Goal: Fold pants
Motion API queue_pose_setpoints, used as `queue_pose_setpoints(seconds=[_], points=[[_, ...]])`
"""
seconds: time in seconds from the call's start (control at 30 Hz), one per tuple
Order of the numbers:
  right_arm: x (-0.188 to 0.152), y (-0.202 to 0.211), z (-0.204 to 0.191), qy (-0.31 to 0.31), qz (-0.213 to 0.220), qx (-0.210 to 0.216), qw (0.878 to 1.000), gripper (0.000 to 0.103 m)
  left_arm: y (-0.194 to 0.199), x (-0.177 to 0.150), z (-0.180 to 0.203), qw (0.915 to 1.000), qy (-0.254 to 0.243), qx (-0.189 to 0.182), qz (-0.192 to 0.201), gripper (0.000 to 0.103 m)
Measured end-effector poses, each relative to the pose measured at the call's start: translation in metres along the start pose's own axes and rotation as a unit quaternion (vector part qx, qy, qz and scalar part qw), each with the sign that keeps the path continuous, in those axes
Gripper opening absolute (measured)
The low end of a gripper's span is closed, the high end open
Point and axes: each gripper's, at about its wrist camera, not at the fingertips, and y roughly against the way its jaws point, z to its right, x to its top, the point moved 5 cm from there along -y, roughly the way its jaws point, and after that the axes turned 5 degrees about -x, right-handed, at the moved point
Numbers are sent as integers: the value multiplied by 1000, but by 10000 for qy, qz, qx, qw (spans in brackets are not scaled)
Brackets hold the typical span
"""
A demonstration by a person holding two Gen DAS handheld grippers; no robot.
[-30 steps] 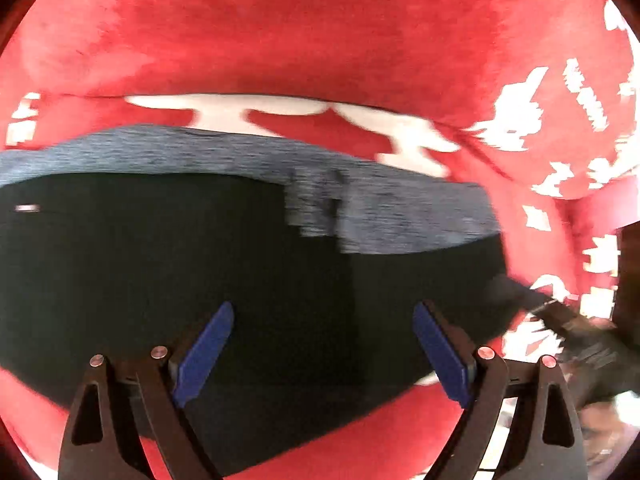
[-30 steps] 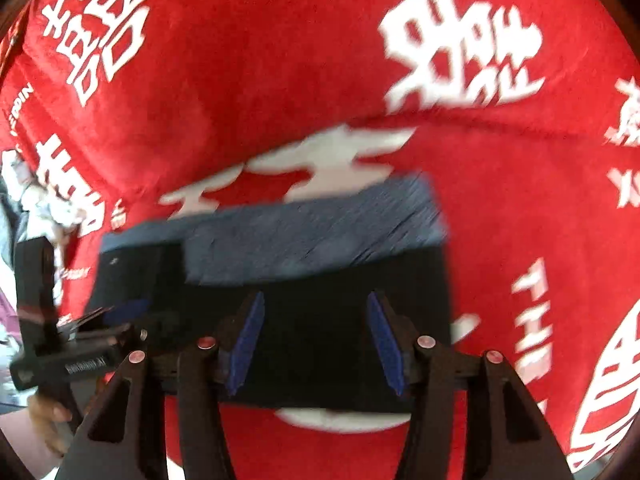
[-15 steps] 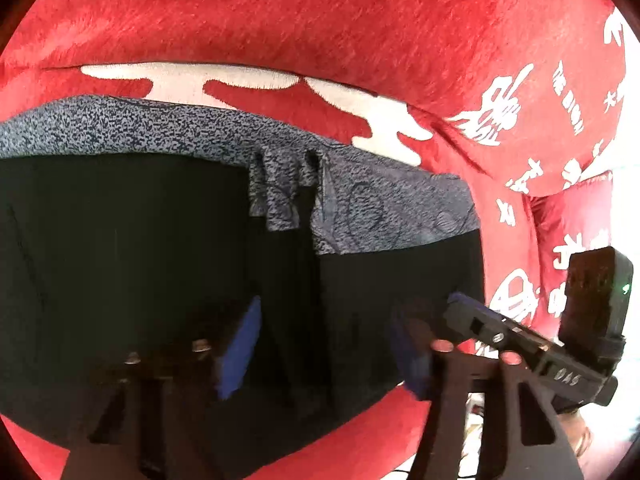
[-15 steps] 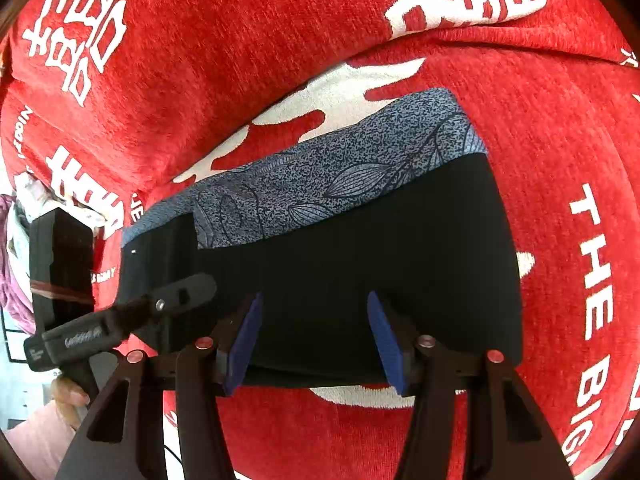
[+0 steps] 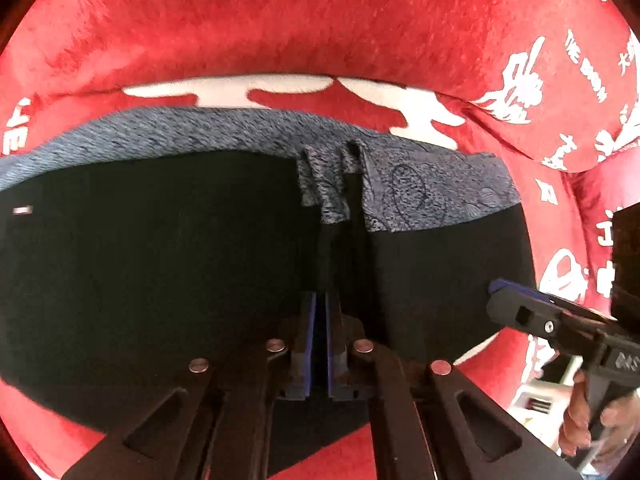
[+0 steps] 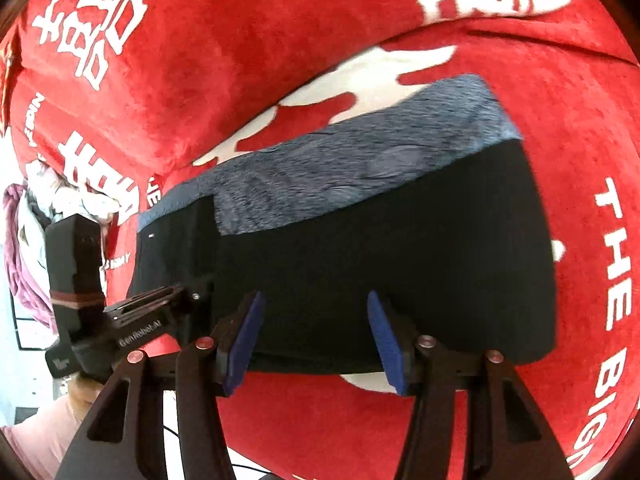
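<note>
Black fabric with a grey-blue patterned waistband: pants (image 5: 180,260) lying folded into a wide rectangle on a red plush cover (image 5: 320,32) printed with white characters, waistband along the far edge, near hem toward both cameras. Left gripper (image 5: 319,312) clamped fully together, blue pads face to face over the near middle of the black cloth, just below a small pucker in the waistband; probably pinching a thin ridge of fabric, though black on black hides the contact. Seen also in the right wrist view, left gripper (image 6: 200,294) reaching in at the garment's left end, a hand behind it at the frame edge. Right gripper (image 6: 316,336) half spread, blue pads apart above the near hem of the pants (image 6: 380,272), nothing pressed between them. In the left wrist view, right gripper's tip (image 5: 520,304) at the right edge of the cloth, fingers (image 5: 580,420) wrapped round its handle below. Crumpled pale and purple laundry (image 6: 24,240) beyond the cover at far left.
</note>
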Motion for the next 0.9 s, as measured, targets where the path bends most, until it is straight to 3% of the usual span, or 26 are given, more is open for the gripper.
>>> queue_pose_setpoints(seconds=[0.2,0.27,0.3,0.33,0.37,0.5,0.6,0.9], points=[[4,-10,-34,377,-89,2,9992,59,11,-9,-11,9988,165,453,7,6],[9,-12,-43,435,-58,14,9990,59,16,-12,-16,9985,233,489,57,40],[14,-14,-48,452,-39,18,9990,59,18,-13,-17,9983,292,497,99,90],[17,-16,-52,462,-47,9,9989,59,21,-13,-19,9975,328,593,182,103],[19,-20,-55,473,-83,-13,9988,59,26,-12,-21,9962,336,727,343,103],[17,-43,-64,511,-428,-164,9976,58,31,-12,-34,9953,437,830,246,103],[9,-53,-63,468,-539,-313,9970,59,37,-14,-46,9910,333,1284,176,103],[8,-59,-72,688,-611,-652,9936,65,62,-29,-100,9861,760,1473,83,103]])
